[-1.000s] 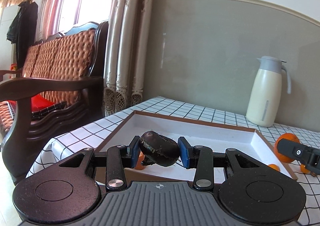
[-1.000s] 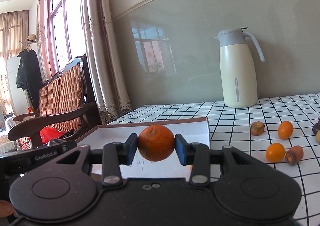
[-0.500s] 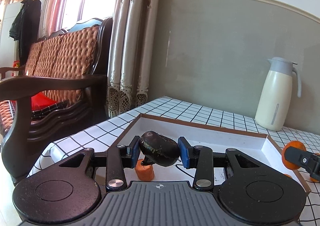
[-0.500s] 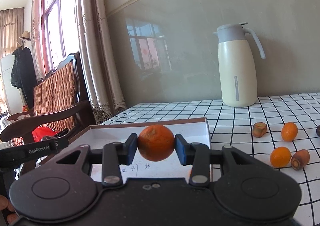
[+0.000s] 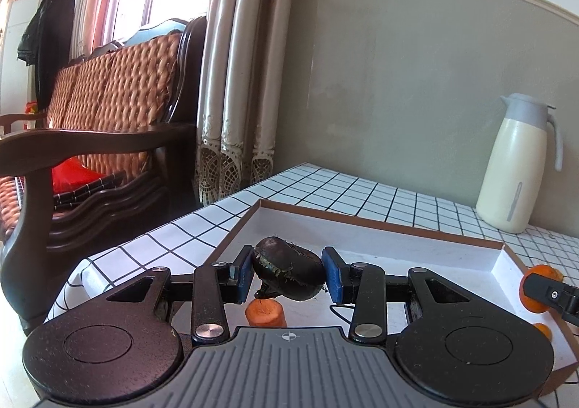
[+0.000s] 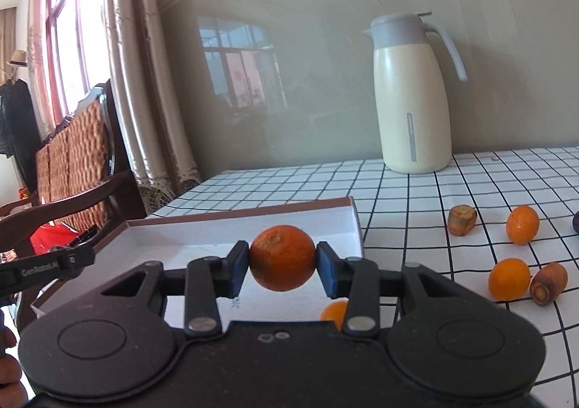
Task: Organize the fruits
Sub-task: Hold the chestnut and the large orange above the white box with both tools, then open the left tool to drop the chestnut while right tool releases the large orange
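My left gripper [image 5: 288,276] is shut on a dark, rough round fruit [image 5: 289,273] and holds it over the near left part of the white tray [image 5: 380,230]. An orange carrot stub [image 5: 265,313] stands in the tray right below it. My right gripper [image 6: 283,268] is shut on an orange [image 6: 282,258] above the tray's right side [image 6: 253,223]. It shows at the right edge of the left wrist view [image 5: 539,290]. Another orange [image 6: 334,314] lies in the tray below it.
A cream thermos jug [image 6: 410,93] stands at the back of the checked table [image 6: 452,198]. Two oranges [image 6: 522,224] [image 6: 509,279] and two brown carrot stubs [image 6: 462,221] [image 6: 548,283] lie on the table right of the tray. A wooden sofa [image 5: 90,140] stands left.
My left gripper has moved left and back with the dark fruit; the carrot stub now shows fully below it. My right gripper with the orange has moved forward toward the jug.
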`<act>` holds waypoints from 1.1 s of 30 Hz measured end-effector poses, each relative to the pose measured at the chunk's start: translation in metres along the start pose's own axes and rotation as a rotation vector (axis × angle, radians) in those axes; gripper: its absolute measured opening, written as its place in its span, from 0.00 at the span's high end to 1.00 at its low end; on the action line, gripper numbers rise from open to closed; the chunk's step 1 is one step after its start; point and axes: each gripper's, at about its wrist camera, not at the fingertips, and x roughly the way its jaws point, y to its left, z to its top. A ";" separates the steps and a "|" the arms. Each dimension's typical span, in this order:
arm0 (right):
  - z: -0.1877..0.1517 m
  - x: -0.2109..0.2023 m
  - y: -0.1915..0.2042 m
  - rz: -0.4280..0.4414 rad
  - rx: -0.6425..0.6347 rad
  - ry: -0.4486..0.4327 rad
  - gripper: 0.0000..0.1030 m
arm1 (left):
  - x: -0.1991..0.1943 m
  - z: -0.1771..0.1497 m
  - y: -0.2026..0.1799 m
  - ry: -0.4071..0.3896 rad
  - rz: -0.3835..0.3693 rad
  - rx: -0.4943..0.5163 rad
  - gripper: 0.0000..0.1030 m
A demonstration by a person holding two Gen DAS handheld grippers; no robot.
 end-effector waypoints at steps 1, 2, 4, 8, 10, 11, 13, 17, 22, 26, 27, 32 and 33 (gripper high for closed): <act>0.000 0.002 0.000 -0.004 -0.001 0.003 0.69 | 0.002 0.001 0.000 0.002 0.001 0.002 0.60; 0.000 0.003 0.000 -0.009 -0.006 0.008 0.69 | 0.004 0.001 -0.001 0.005 0.003 0.005 0.60; 0.001 0.007 0.001 -0.016 -0.008 0.014 0.69 | 0.009 0.002 -0.001 0.015 0.005 0.009 0.60; 0.006 0.013 0.003 -0.025 -0.013 0.022 0.69 | 0.018 0.003 0.000 0.034 0.014 0.003 0.60; 0.008 0.017 0.004 -0.031 -0.021 0.026 0.69 | 0.021 0.005 0.000 0.033 0.018 0.003 0.60; 0.010 0.017 0.004 -0.036 -0.019 0.024 0.69 | 0.022 0.005 0.001 0.033 0.023 0.005 0.60; 0.011 0.019 0.004 -0.051 -0.020 0.024 0.68 | 0.026 0.006 0.001 0.045 0.015 0.007 0.60; 0.013 0.015 0.005 -0.086 -0.008 -0.012 0.25 | 0.033 0.008 -0.004 0.064 0.022 0.040 0.47; 0.022 -0.019 0.002 -0.063 0.027 -0.181 0.20 | 0.003 0.016 -0.004 -0.112 0.048 0.043 0.00; 0.025 -0.037 -0.005 -0.021 0.055 -0.239 0.06 | -0.002 0.015 -0.001 -0.095 0.028 0.001 0.00; 0.025 -0.039 -0.008 -0.008 0.066 -0.239 0.06 | -0.003 0.014 -0.001 -0.084 0.035 -0.004 0.00; 0.023 -0.045 -0.025 0.025 0.124 -0.204 0.06 | -0.008 0.009 0.002 -0.043 0.034 -0.029 0.00; 0.022 -0.047 -0.027 0.025 0.133 -0.203 0.06 | -0.011 0.009 0.002 -0.041 0.036 -0.032 0.00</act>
